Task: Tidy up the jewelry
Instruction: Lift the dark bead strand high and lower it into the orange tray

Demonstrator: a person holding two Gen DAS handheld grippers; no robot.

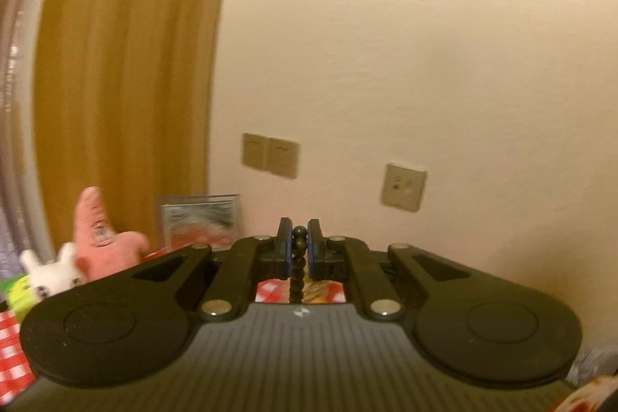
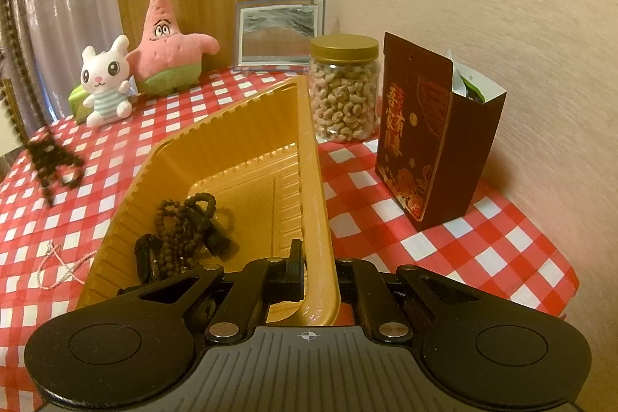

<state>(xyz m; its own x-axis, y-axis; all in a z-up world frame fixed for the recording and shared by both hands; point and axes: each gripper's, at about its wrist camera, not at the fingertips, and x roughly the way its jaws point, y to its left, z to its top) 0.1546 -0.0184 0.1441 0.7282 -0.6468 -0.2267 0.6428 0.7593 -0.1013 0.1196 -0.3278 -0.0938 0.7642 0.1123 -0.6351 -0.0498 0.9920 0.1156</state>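
Observation:
My left gripper (image 1: 299,242) is shut on a black bead bracelet (image 1: 298,265), held up high facing the wall; the strand hangs down between the pads. My right gripper (image 2: 318,267) is shut on the near right rim of a gold plastic tray (image 2: 231,141), which is tilted up on its right side. Several dark bead bracelets (image 2: 181,230) lie in the tray's near left corner. A blurred dark beaded piece (image 2: 52,161) hangs over the cloth at far left. A thin pink bead chain (image 2: 60,267) lies on the checked cloth left of the tray.
A jar of cashews (image 2: 343,91) and a dark red gift box (image 2: 432,141) stand right of the tray. A white bunny plush (image 2: 104,83), a pink star plush (image 2: 170,45) and a picture frame (image 2: 278,33) line the back. The wall is close on the right.

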